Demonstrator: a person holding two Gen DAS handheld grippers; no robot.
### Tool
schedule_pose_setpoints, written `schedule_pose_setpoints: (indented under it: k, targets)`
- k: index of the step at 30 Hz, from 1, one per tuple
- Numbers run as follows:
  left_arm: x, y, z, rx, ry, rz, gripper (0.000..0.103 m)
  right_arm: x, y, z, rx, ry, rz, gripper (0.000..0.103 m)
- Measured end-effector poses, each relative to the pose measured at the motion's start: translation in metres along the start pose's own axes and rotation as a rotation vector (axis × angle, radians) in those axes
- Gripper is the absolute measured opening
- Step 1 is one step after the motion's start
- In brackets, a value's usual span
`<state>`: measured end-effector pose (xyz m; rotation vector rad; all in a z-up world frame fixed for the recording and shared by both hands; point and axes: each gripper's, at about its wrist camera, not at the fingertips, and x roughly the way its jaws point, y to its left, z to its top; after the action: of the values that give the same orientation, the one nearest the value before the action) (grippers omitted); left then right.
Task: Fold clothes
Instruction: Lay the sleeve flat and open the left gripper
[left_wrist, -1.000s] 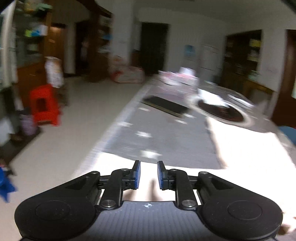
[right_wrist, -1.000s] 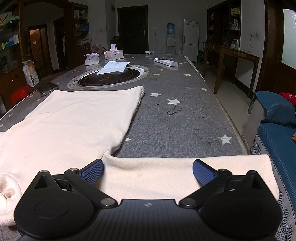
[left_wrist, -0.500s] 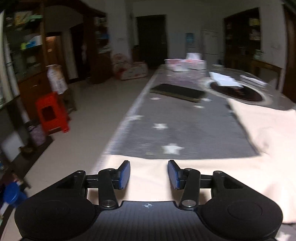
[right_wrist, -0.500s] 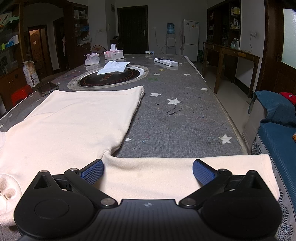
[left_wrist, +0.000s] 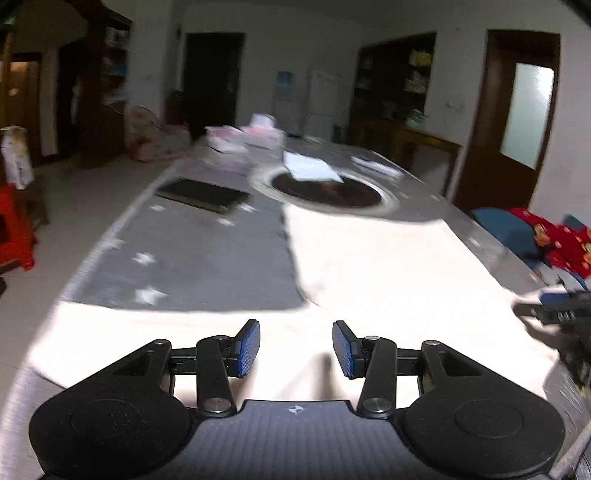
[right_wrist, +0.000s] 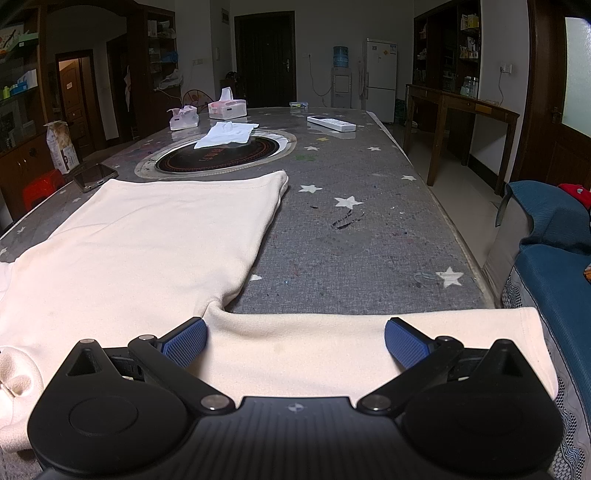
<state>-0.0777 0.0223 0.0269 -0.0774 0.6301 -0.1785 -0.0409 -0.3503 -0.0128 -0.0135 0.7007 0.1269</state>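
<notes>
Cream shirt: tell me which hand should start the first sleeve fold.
Probably right. Its tongs hover wide open over the flat right sleeve. The left tongs, closing with nothing between them, sit over the other sleeve in a blurred view.

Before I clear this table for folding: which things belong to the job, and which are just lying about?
Job:
- cream sweatshirt, spread flat
- left gripper, closing, nothing between
- right gripper, open

Lying about:
- tissue box
- remote
- tablet
- white cloth
</notes>
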Motion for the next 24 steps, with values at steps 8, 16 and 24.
schedule_pose_setpoints:
  k: [8, 16, 24]
  targets:
    - [0.003, -0.001, -0.018, 0.057, 0.048, 0.044, 0.046, 0.0, 0.0, 0.0, 0.001, 0.0, 0.001, 0.103]
    - [-0.014, 0.003, -0.009, 0.085, 0.039, 0.111, 0.047, -0.002, 0.001, 0.001, 0.003, 0.002, 0.004, 0.103]
    - [-0.007, -0.047, 0.013, 0.149, -0.015, -0.011, 0.053, -0.024, 0.014, 0.0, -0.028, -0.014, 0.056, 0.103]
